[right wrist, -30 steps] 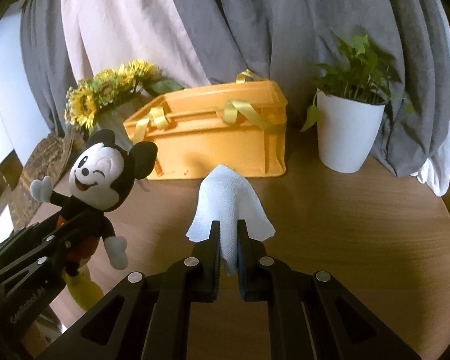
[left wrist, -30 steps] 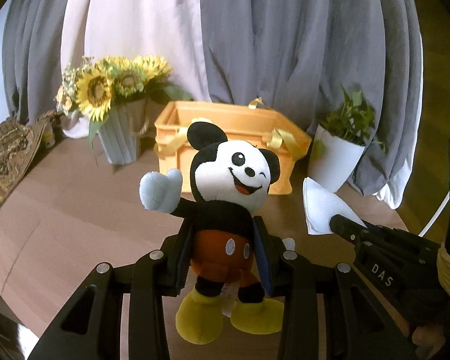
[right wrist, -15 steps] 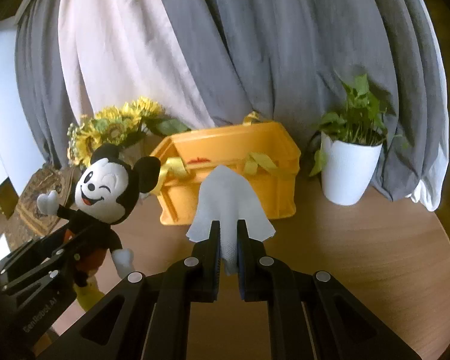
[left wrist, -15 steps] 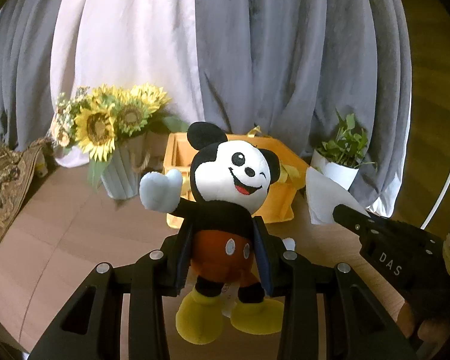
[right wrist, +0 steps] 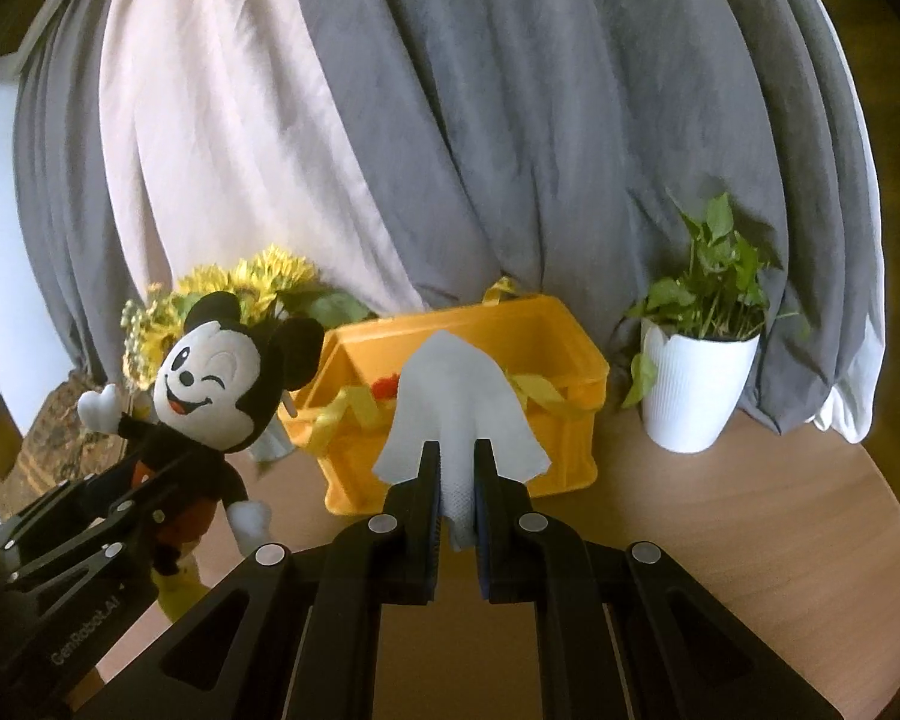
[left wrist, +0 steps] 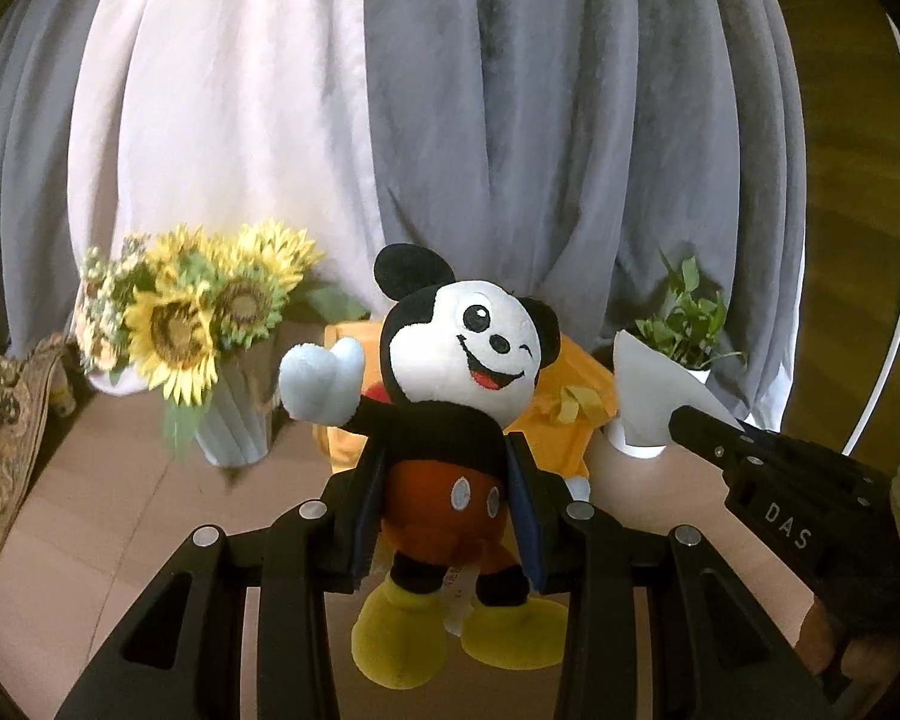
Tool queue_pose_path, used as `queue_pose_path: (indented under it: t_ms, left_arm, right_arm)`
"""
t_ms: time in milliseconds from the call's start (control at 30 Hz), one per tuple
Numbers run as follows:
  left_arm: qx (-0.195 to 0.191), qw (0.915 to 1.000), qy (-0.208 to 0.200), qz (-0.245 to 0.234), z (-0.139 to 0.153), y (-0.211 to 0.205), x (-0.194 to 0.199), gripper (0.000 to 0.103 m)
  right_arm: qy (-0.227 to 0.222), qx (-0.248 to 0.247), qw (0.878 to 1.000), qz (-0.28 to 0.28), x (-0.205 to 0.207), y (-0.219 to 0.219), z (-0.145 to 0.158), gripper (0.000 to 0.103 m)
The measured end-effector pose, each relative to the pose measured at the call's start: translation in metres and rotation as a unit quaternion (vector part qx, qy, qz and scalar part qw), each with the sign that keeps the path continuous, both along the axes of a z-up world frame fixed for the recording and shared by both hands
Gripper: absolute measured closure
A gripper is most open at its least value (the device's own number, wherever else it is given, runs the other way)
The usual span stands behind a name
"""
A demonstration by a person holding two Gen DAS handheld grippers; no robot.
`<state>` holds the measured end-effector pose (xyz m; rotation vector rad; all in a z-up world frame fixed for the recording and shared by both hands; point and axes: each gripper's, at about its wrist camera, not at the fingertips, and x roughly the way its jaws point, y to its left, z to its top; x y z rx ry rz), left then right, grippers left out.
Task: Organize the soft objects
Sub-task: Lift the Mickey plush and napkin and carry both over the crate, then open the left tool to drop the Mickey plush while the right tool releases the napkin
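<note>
My left gripper (left wrist: 444,456) is shut on a Mickey Mouse plush (left wrist: 450,414), gripping its red shorts and holding it upright in the air above the table. The plush also shows at the left of the right wrist view (right wrist: 210,402). My right gripper (right wrist: 456,456) is shut on a white cloth (right wrist: 456,396) that hangs over its fingertips; the cloth shows in the left wrist view (left wrist: 648,396). An open orange crate (right wrist: 564,450) with yellow ribbons stands ahead on the round wooden table (right wrist: 720,516); something red lies inside it.
A vase of sunflowers (left wrist: 198,336) stands left of the crate. A white pot with a green plant (right wrist: 696,390) stands right of it. Grey and white curtains (right wrist: 450,120) hang behind. A patterned cloth (left wrist: 0,420) lies at far left.
Both grippers have risen and drawn back with their loads; the crate, vase and pot now look lower and farther. The crate's inside has come into the right wrist view.
</note>
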<state>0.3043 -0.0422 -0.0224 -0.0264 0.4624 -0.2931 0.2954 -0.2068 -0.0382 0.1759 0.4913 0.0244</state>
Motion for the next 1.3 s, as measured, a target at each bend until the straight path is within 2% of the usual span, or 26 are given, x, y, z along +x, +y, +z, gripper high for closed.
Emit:
queue_pose_path:
  t_ms: [333,800,1033,1300]
  left_arm:
    - [-0.015,0.9997,-0.011,-0.015,0.014,-0.011,0.032,0.066]
    - [-0.005,0.9982,-0.044,-0.04,0.03,-0.029,0.095,0.066]
    - [0.006,0.9979,-0.049,-0.043,0.027,-0.031,0.126,0.066]
    - [0.017,0.9982,-0.036,-0.045,0.013,-0.036,0.162,0.066]
  right_arm:
    - [-0.027,-0.006,1.0,-0.008,0.024,-0.007,0.018,0.093]
    - [-0.054,-0.016,0.998,-0.015,0.072,-0.02,0.035,0.093]
    - [-0.055,-0.018,0.998,-0.009,0.106,-0.021,0.032,0.093]
    - [-0.042,-0.02,0.999,-0.006,0.144,-0.023,0.019,0.093]
